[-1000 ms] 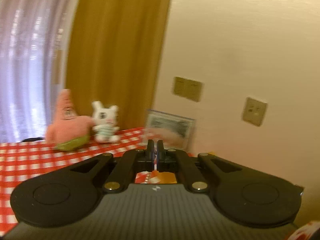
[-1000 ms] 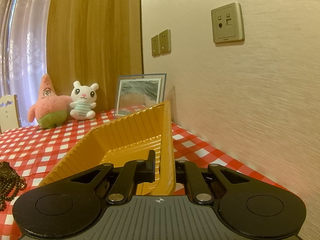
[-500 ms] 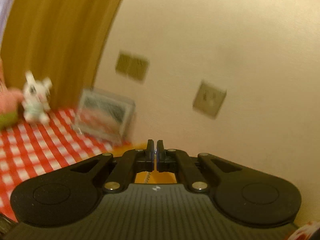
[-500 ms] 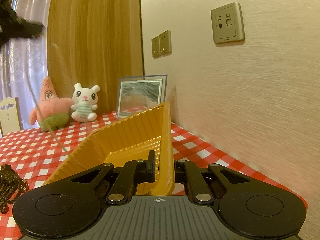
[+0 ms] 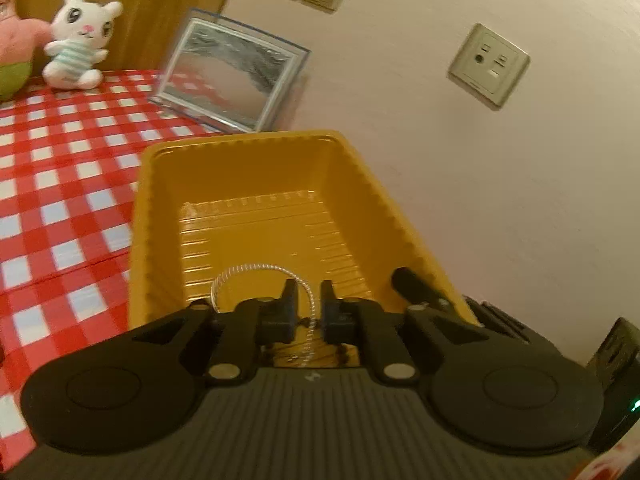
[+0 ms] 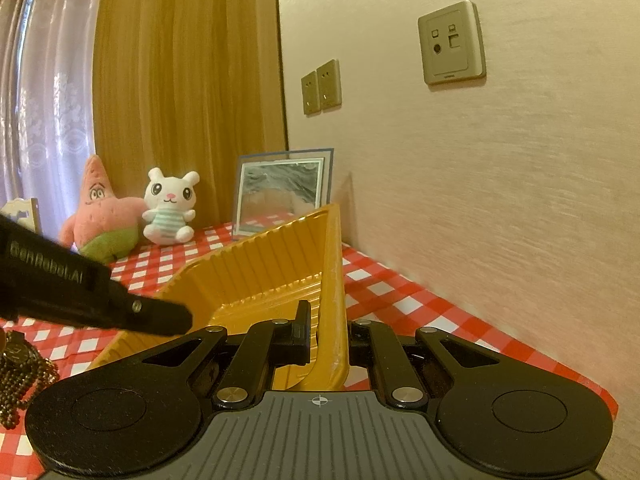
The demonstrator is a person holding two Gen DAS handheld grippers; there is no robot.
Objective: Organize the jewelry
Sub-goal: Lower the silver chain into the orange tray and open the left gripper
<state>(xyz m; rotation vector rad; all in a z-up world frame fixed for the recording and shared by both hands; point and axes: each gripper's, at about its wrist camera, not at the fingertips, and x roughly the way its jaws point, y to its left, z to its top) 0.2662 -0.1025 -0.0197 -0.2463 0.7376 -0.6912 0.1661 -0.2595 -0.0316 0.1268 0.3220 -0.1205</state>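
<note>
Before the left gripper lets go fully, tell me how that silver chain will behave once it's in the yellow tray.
The silver chain loops and droops between the left gripper jaws, which have just been opening, so it is likely floppy. Being thin, it probably weighs little and will pool on the yellow tray. The tray's ribbed floor may snag it if dragged.

The tray (image 5: 256,184) sat on the table (image 5: 60,200) beside the wall; behind it stood the frame (image 5: 230,76), left of that the plush rabbit (image 5: 80,46).
</note>
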